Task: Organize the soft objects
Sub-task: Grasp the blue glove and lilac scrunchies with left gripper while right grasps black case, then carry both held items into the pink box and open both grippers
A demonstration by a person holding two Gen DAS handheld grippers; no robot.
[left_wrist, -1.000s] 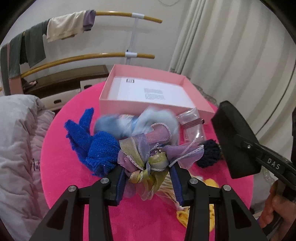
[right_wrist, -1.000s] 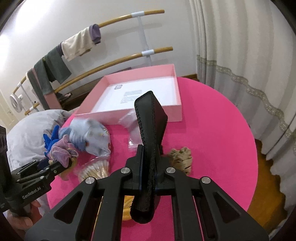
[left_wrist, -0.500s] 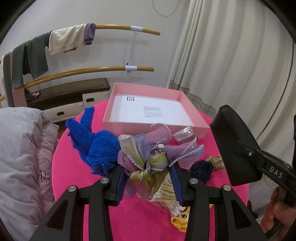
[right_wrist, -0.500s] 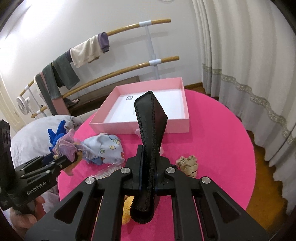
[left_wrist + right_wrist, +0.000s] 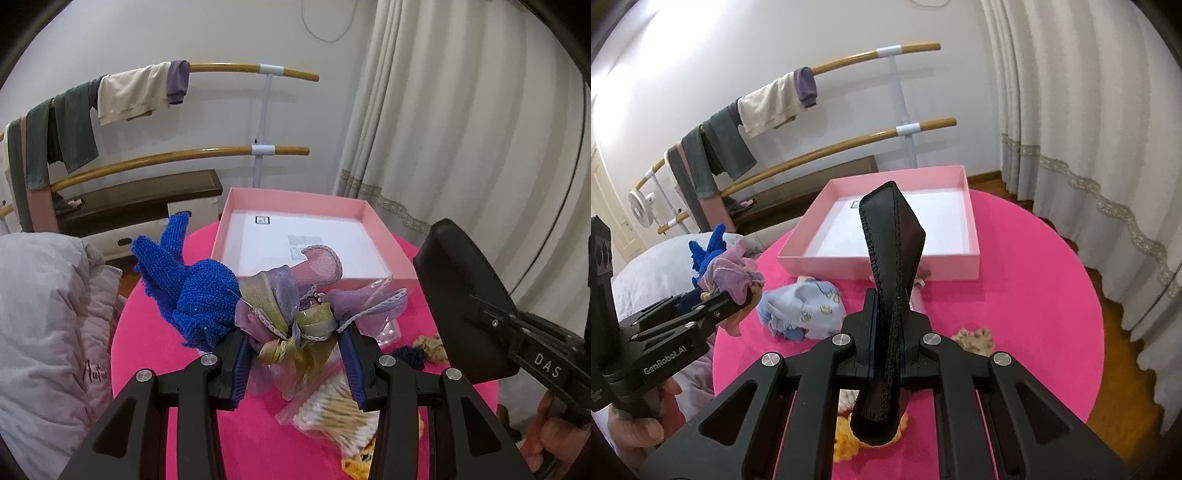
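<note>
The left gripper [image 5: 293,356] is clamping its blue-padded jaws on a bundle of soft things, a sheer purple and olive ribbon scrunchie [image 5: 295,306] pinched between the pads and a blue knitted glove [image 5: 192,291] bunching against its left side; the bundle is hanging above the round pink table [image 5: 147,354], in front of the near wall of the open pink box [image 5: 380,229], whose white floor is showing only printed labels; the right gripper [image 5: 886,354] is pressing its jaws narrowly together on a black leather pouch [image 5: 892,251], which is standing upright out of the fingers and blocking part of the box in the right wrist view; in the left wrist view that same pouch is filling the right edge, with a hand [image 5: 550,432] gripping the handle behind it; a light blue printed cloth [image 5: 805,310] is lying crumpled on the table near the box's front wall; a beige scrunchie [image 5: 973,339] is resting on the pink surface to the right of the right gripper, apart from the box; a clear bag of cotton swabs [image 5: 332,413] is lying under the left gripper's fingers, and a dark navy scrunchie [image 5: 410,358] is sitting just beside it; a yellow fuzzy item [image 5: 849,439] is peeking out beneath the right gripper, too hidden to identify; clothes [image 5: 136,92] are draping over a wooden rail against the wall.
</note>
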